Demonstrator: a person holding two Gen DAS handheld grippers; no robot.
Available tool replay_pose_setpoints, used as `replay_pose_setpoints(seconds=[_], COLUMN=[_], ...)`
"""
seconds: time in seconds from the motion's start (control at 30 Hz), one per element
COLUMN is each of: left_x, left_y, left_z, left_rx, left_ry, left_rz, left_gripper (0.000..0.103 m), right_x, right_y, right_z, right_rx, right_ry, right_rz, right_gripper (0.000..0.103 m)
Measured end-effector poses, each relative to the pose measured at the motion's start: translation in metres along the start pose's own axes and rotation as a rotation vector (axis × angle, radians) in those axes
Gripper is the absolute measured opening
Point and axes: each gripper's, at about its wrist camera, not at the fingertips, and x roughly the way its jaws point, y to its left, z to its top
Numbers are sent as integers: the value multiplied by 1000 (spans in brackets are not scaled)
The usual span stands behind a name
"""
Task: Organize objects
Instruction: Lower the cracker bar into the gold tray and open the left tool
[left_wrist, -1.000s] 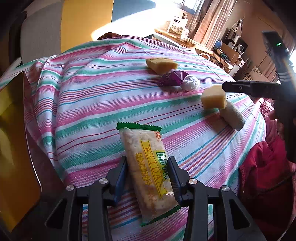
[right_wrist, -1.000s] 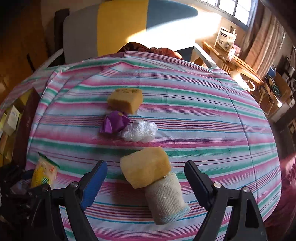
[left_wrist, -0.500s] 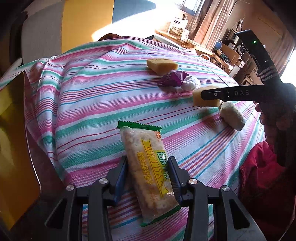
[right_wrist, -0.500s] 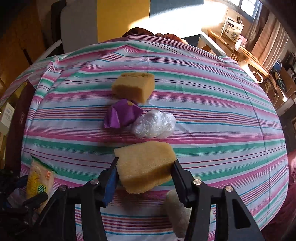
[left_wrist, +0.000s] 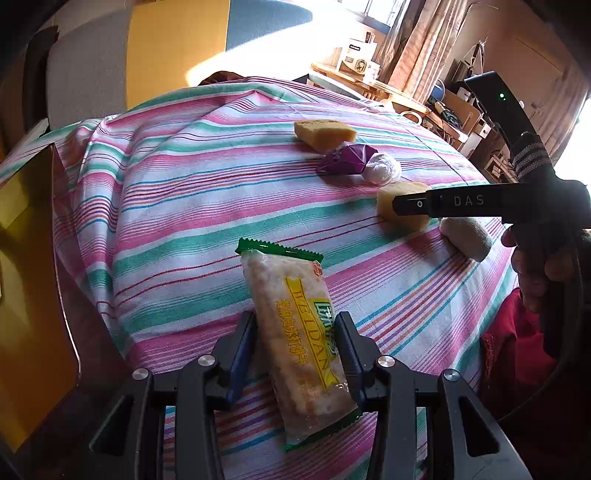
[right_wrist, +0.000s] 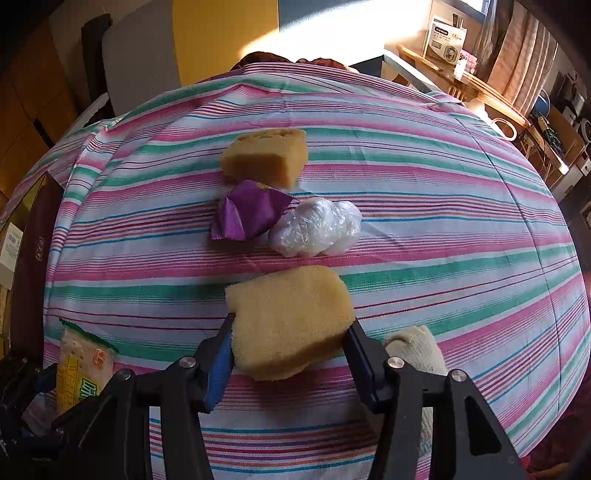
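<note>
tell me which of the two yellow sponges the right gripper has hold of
The near sponge, clamped between the right gripper fingers just in front of the white plastic ball. The far sponge lies free on the striped cloth beyond the purple wrapper.

Two yellow sponges (right_wrist: 290, 321) (right_wrist: 267, 157); one snack packet (left_wrist: 299, 332); one purple wrapper (right_wrist: 249, 216); one plastic-wrap ball (right_wrist: 316, 227); one rolled cloth (left_wrist: 467, 238).

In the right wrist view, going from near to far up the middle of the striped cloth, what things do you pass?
Right gripper shut on the near sponge → clear plastic wad → purple wrapper → far sponge.
</note>
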Motion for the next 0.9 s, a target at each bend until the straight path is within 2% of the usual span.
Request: replay_pose_setpoints(seconds=[0.3,0.4,0.47,0.63,0.73,0.83,0.9], left_x=[0,0,-2,-25,-54,-82,-95], left_y=[-3,-4,-5,-1,10,36,62], left_z=[0,1,2,6,14,27,37], left_rx=[17,19,26,13,-32,-109,-176], left_ry=[-6,-6,-1,-33,-79,-128,-151], left_rz=[12,14,9,-10,-52,-52,-26], left_gripper=[45,39,31,30,30,30,30], right_x=[5,5,6,6,6,5,5], right_y=[0,0,1,1,3,4,5], right_z=[0,0,-1,-2,-2,-3,-3], right_rx=[-3,-11,-20,-32,-37,-43,-44], right_ry=[15,10,7,0,-2,-4,-5], right_rz=[-2,-8,-13,-19,-24,-30,-31], right_gripper=[56,56,56,56,56,56,56])
